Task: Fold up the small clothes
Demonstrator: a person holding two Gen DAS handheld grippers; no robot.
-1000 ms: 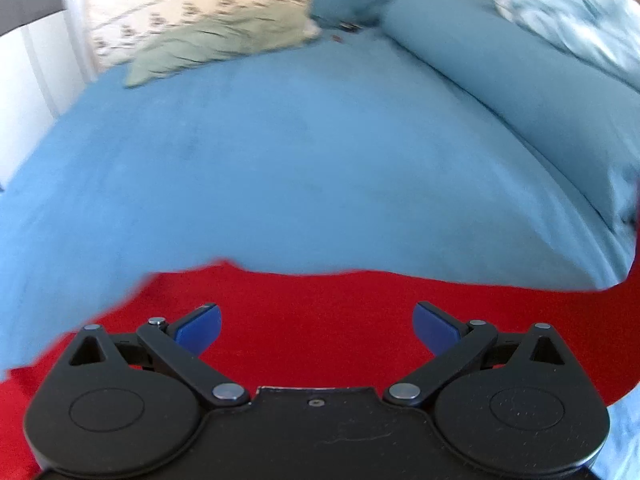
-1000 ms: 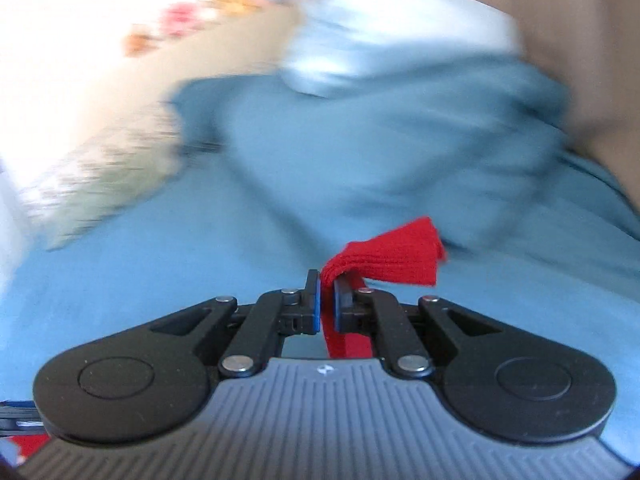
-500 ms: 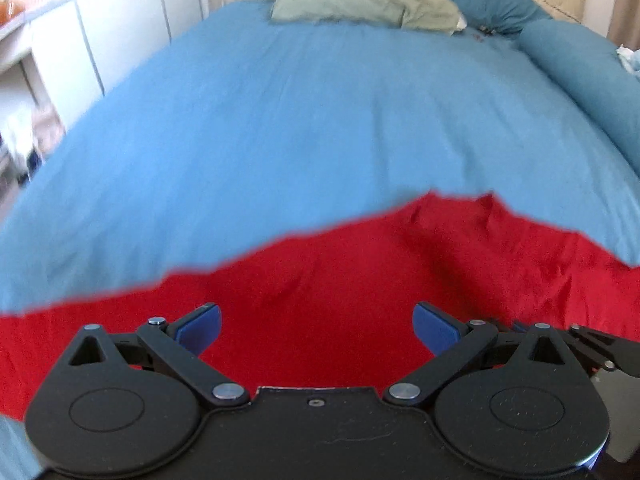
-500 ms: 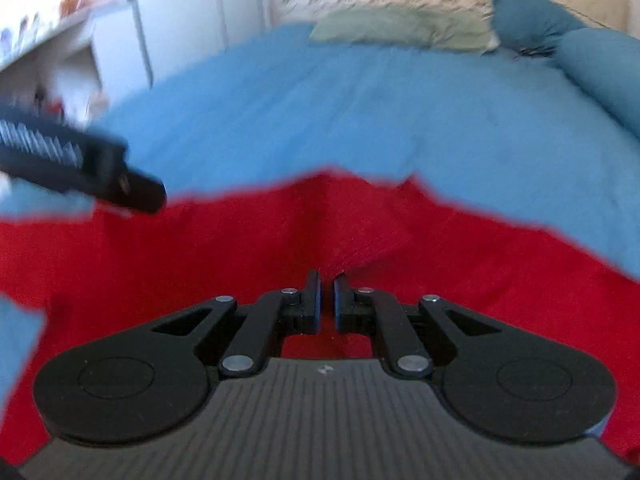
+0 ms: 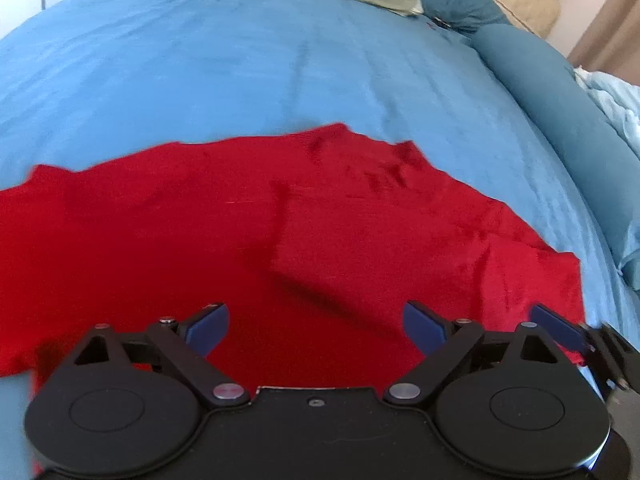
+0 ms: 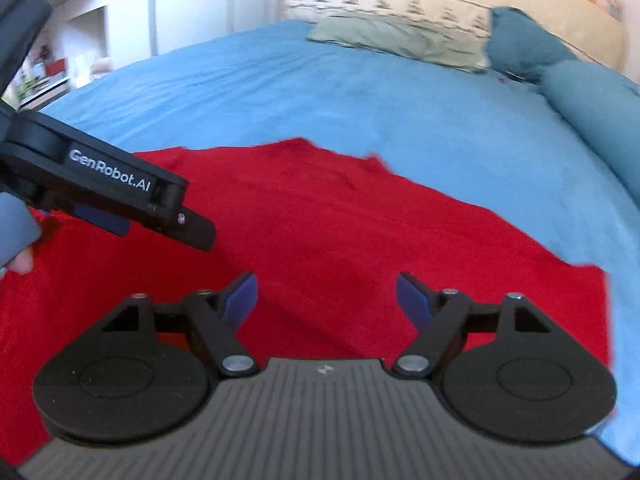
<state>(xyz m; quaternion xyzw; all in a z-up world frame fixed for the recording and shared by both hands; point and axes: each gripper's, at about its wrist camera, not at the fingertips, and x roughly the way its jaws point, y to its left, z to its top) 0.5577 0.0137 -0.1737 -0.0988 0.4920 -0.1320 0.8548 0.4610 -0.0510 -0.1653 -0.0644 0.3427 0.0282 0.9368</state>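
Both black two-finger grippers, left [image 5: 316, 330] closing slightly and right [image 6: 325, 300] opening, gape wide and empty above the red knitted garment [image 5: 280, 232] spread flat at the blue bedsheet's [image 5: 240, 60] near edge.

A red cloth [image 6: 320, 240] lies spread out flat on a big blue bed [image 6: 320, 92], at its near edge. The right gripper [image 6: 326, 296] hangs over the cloth. Its jaws are opening, and nothing is pinched between them; only the red cloth shows below. The left gripper [image 6: 132, 204] pokes in from the left side, above the cloth too. A bit of a hand [image 6: 18, 260] in a grey sleeve [image 6: 14, 224] shows by it. At the far end of the bed lie a green pillow [image 6: 400, 38] and a dark blue pillow [image 6: 524, 54].
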